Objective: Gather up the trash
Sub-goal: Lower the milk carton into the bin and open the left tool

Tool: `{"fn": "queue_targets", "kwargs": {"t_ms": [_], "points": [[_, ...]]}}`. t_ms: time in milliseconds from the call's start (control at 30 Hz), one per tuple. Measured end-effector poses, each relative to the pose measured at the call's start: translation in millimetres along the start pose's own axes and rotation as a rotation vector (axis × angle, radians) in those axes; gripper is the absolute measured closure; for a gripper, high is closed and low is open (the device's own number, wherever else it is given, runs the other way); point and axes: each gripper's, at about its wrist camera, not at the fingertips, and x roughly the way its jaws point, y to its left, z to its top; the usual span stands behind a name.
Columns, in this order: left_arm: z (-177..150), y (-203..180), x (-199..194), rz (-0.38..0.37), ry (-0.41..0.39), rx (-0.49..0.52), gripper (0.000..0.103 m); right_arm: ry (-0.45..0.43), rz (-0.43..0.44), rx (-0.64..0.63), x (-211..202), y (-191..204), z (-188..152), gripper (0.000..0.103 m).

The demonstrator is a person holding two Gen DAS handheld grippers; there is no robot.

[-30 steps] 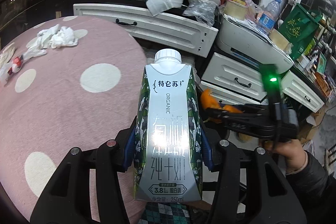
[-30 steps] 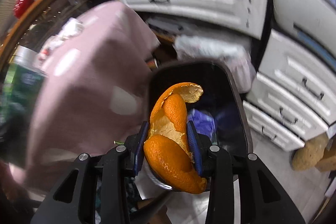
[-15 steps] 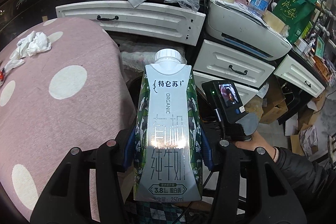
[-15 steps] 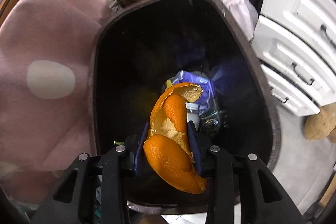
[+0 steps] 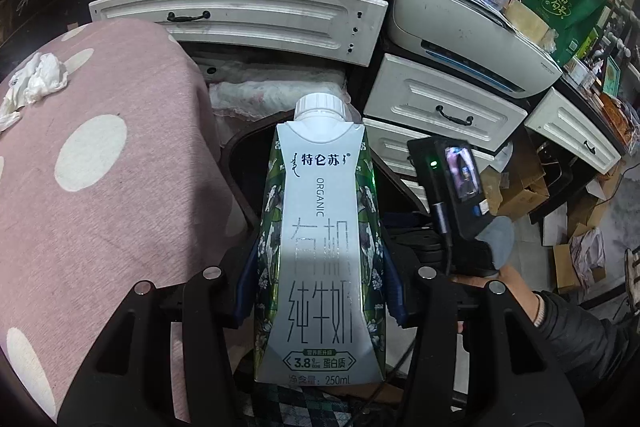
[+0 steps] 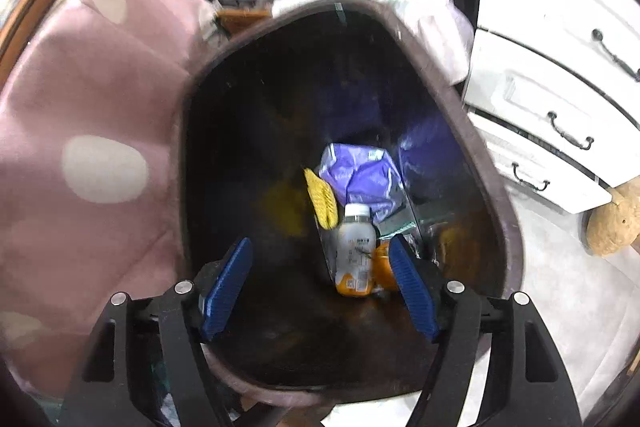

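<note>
Looking down the right hand-held gripper (image 6: 320, 287), I see its blue pads (image 6: 228, 283) spread wide with nothing between them; the jaws have just been opening, and the orange peel (image 6: 382, 263) now lies at the bottom of the trash bin (image 6: 496, 195), just beside a small white-capped bottle (image 6: 356, 251). A crumpled purple wrapper (image 6: 360, 175) and a yellow scrap (image 6: 320, 199) lie in the bin too, behind the bottle. The bin's dark interior fills most of this view, its left rim against the hanging edge of the pink polka-dot tablecloth (image 6: 80, 131), with white drawers (image 6: 560, 79) to its right. My left hand-held gripper (image 5: 320, 287) is clamped on a milk carton (image 5: 320, 247), pads pressing both of its sides, the white cap pointing away from me. From the left wrist view the carton sits over the bin's near rim (image 5: 240, 147), off the right edge of the table (image 5: 100, 207). Crumpled white tissue (image 5: 40, 79) lies on the table near its far left edge. At the right, a person's hand (image 5: 516, 287) in a dark sleeve holds the other gripper's body, its small screen (image 5: 462, 173) lit.
</note>
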Motion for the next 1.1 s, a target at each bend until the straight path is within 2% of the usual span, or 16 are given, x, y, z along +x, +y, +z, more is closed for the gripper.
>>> {"fn": "queue_targets", "kwargs": {"t_ms": [300,400,467,600,867,1100], "points": [[9,-10,25,-0.010,0.037,0.014,0.052,-0.165,0.039,0.042,-63,15,-2,0.024],[13,-12,32,-0.009,0.043,0.019,0.052,-0.217,-0.017,0.051,-83,14,-3,0.023],[16,-12,37,-0.015,0.052,0.014,0.052,-0.248,0.008,0.076,-92,4,-6,0.018],[17,-16,45,-0.009,0.058,0.021,0.052,-0.280,-0.095,0.133,-101,-14,-13,0.018],[19,-24,77,0.018,0.111,0.038,0.052,-0.308,-0.113,0.187,-111,-32,-32,0.018],[18,-28,120,0.018,0.223,0.043,0.052,-0.367,-0.149,0.219,-127,-45,-41,0.018]]}}
